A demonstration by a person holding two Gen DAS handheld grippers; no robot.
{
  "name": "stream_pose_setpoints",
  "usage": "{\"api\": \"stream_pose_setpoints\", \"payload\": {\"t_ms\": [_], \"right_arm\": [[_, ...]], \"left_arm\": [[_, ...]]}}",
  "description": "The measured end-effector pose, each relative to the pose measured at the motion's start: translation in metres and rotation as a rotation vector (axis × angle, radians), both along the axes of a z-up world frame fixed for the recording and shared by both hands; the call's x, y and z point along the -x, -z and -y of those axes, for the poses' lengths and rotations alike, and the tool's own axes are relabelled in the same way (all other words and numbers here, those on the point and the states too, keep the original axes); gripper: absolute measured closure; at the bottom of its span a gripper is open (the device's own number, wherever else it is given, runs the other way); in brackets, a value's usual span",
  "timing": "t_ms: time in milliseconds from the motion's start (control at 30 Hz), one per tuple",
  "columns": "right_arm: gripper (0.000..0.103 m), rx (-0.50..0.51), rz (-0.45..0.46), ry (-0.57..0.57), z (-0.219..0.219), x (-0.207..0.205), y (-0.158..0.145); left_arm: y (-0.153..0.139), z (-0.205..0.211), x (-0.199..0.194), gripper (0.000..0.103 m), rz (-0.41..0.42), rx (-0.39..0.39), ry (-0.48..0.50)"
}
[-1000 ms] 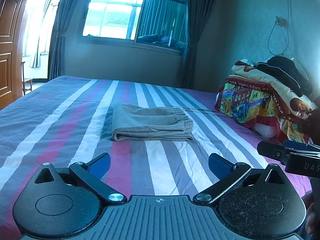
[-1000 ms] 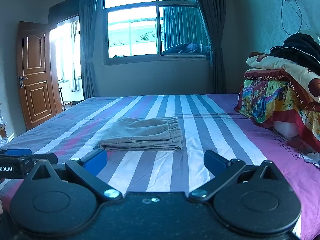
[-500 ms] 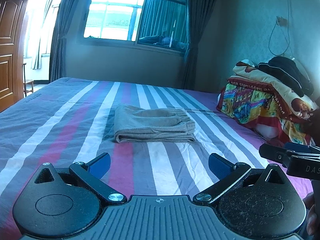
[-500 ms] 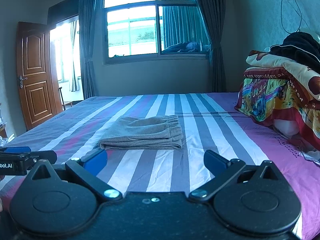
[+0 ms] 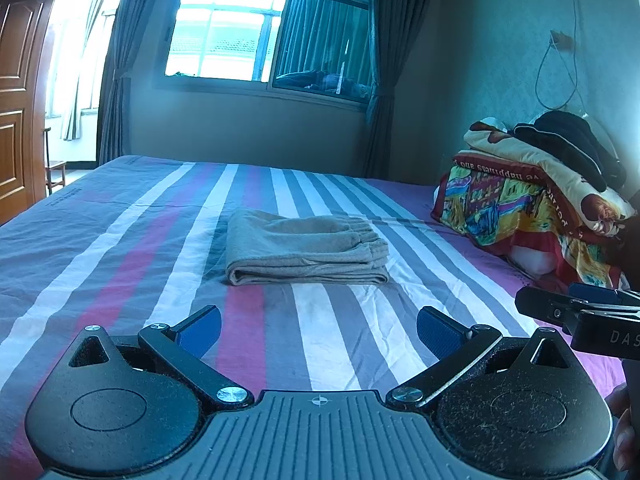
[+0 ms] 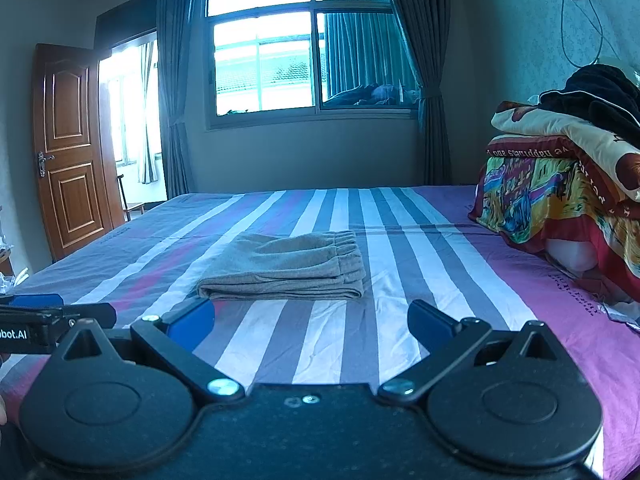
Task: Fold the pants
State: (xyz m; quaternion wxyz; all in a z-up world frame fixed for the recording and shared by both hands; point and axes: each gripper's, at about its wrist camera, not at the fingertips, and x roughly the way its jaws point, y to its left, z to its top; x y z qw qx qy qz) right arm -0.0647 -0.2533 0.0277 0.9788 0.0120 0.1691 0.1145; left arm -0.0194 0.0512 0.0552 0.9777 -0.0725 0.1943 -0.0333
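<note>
Pants (image 5: pixel 306 252): lying folded, mid bed (image 5: pixel 120 240), waistband twd blanket pile (image 5: pixel 532 200).
L gripper (image 5: pixel 319 330): hovering near pants, jaws gaping wide, empty.
R gripper (image 6: pixel 311 322): hovering near pants, jaws wide, empty.

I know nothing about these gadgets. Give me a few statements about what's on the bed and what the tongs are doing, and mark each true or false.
1. The pants lie folded on the striped bed. True.
2. The left tongs grip the pants. False: they are open and empty, short of the pants.
3. The right tongs are open. True.
4. The pile of blankets sits on top of the pants. False: it sits apart, at the right side of the bed.
5. The wooden door is visible to the left. True.
</note>
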Motion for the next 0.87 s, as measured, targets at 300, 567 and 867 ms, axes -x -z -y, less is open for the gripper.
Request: {"api": "stream_pose_setpoints", "payload": {"t_ms": [300,567,867], "right_arm": [[0.0,0.001,0.003,0.001,-0.0021,0.0007,0.0001],[0.0,0.014,0.002,-0.001,-0.0065,0.0007,0.0001],[0.0,0.022,-0.007,-0.013,-0.0052,-0.0028,0.0004]], "left_arm": [[-0.0012,0.0005,0.0026,0.0,0.024,-0.004,-0.016],[-0.0012,-0.0013,0.0039,0.0,0.043,0.005,-0.027],[-0.0032,-0.0018,0.0071,0.0,0.046,-0.006,-0.021]]}}
